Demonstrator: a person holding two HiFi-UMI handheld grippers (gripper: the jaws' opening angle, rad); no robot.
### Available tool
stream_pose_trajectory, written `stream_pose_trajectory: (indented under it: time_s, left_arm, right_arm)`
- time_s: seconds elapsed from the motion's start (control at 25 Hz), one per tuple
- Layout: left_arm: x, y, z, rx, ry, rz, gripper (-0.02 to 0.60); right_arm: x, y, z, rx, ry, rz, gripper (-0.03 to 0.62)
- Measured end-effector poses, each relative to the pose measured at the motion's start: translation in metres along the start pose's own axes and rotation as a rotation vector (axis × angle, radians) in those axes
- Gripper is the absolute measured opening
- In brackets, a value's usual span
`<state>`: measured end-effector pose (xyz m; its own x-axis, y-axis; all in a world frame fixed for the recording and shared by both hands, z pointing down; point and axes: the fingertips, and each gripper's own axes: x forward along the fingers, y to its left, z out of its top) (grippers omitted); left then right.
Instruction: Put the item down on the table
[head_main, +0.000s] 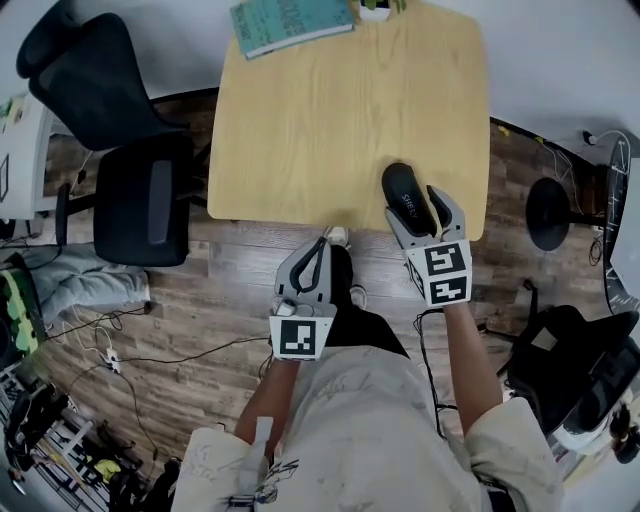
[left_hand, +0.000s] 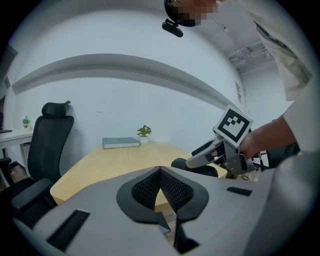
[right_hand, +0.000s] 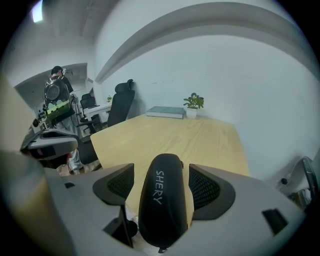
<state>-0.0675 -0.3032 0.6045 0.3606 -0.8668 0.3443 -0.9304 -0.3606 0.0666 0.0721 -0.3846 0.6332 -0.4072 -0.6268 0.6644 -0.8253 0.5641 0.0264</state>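
A black oblong case (head_main: 405, 200) printed "SHERY" lies on the light wooden table (head_main: 330, 110) close to its front right edge. My right gripper (head_main: 413, 203) straddles it, open: in the right gripper view a thin strip of table shows between each pad and the case (right_hand: 162, 205). My left gripper (head_main: 320, 243) hangs over the floor just off the table's front edge, shut and empty, its pads (left_hand: 150, 187) meeting in a point. The left gripper view shows the right gripper (left_hand: 200, 157) around the case (left_hand: 182, 164).
A teal book (head_main: 290, 22) and a small potted plant (right_hand: 193, 102) sit at the table's far edge. A black office chair (head_main: 130, 150) stands to the left. Cables and a round black base (head_main: 548, 212) lie on the wood floor. A person (right_hand: 57, 90) stands far off.
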Motion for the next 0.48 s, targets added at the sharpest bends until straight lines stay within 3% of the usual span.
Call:
stream_pose_trajectory:
  time_s: [0.48]
  left_arm:
    - [-0.024,-0.02,0.028,0.05,-0.082,-0.001,0.006]
  right_arm:
    - [-0.068,0.004,-0.009,0.073,-0.092,-0.046,0.337]
